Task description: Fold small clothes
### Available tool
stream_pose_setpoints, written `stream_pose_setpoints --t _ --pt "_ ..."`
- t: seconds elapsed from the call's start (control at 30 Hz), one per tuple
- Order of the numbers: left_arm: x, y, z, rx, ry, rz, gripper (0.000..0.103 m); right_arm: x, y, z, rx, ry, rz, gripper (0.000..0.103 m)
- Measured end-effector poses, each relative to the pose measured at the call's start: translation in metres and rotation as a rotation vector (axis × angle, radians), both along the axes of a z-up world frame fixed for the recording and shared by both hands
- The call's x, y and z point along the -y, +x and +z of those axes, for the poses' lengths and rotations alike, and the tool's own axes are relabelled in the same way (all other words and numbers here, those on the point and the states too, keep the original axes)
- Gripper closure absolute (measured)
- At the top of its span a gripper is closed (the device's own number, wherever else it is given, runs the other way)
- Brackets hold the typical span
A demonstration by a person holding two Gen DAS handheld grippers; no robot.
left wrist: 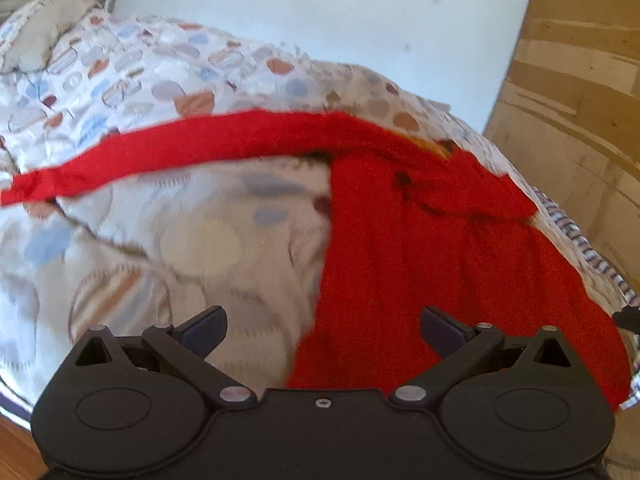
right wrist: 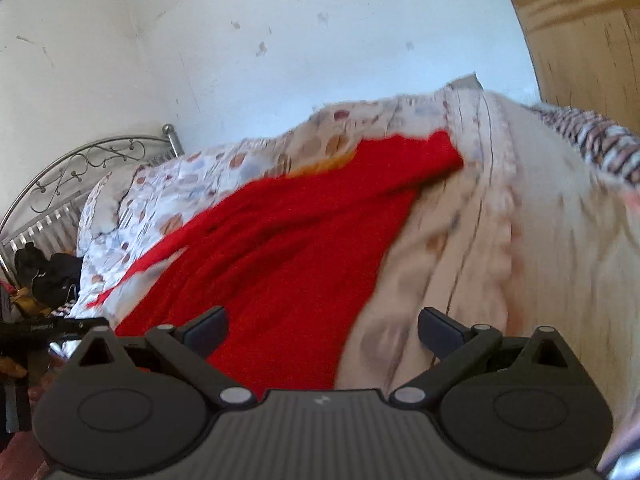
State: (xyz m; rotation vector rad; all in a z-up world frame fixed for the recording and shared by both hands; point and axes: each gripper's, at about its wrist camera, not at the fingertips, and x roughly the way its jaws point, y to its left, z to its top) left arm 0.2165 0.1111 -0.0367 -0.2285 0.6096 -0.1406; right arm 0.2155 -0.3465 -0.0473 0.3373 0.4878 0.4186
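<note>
A red long-sleeved garment (left wrist: 432, 264) lies spread on a patterned bedspread (left wrist: 168, 240). One sleeve (left wrist: 168, 152) stretches out to the left across the bed. My left gripper (left wrist: 323, 334) is open and empty, hovering just above the garment's left edge. In the right wrist view the same garment (right wrist: 288, 264) runs from near the fingers up to the far right. My right gripper (right wrist: 323, 334) is open and empty above the garment's right edge. Both views are blurred.
A white wall (right wrist: 280, 40) stands behind the bed. A metal headboard (right wrist: 80, 168) and a pillow (left wrist: 36, 40) are at the far left. A wooden wardrobe (left wrist: 576, 100) stands at the right. Dark clutter (right wrist: 44, 272) lies beside the bed.
</note>
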Motion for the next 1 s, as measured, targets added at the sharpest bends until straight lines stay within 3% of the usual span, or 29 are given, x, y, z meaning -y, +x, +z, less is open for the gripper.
stream_pose_setpoints --t 0.1,0.23,0.33,0.4,0.47,0.53,0.63,0.83,1.0 --pt "0.004 -0.005 -0.003 -0.02 0.002 -0.005 0.008 -0.006 -0.019 -0.002 0.006 -0.01 -0.043 0.018" --pt "0.001 0.007 -0.01 -0.147 -0.033 0.084 0.025 -0.013 -0.038 -0.003 -0.005 -0.035 -0.082 0.035" --pt "0.001 0.006 -0.01 -0.137 -0.024 0.103 0.052 -0.023 -0.048 -0.009 -0.01 -0.059 -0.117 0.046" --pt "0.005 0.004 -0.006 -0.133 -0.031 0.07 0.092 -0.028 -0.053 -0.009 -0.006 -0.092 -0.125 0.059" --pt "0.013 -0.001 0.0 -0.12 -0.01 0.061 0.092 -0.031 -0.057 -0.007 -0.004 -0.11 -0.122 0.073" --pt "0.017 -0.007 0.007 -0.102 -0.008 0.052 0.095 -0.026 -0.061 -0.003 -0.013 -0.085 -0.118 0.095" --pt "0.015 -0.024 0.026 -0.05 -0.09 0.055 0.096 -0.014 -0.068 0.006 -0.009 -0.021 -0.101 0.097" --pt "0.016 -0.073 0.061 0.074 -0.085 0.065 0.096 0.004 -0.097 0.036 0.062 0.036 -0.135 0.098" --pt "0.018 -0.11 0.051 0.051 -0.097 0.07 0.097 0.013 -0.115 0.039 0.036 0.005 -0.143 0.098"
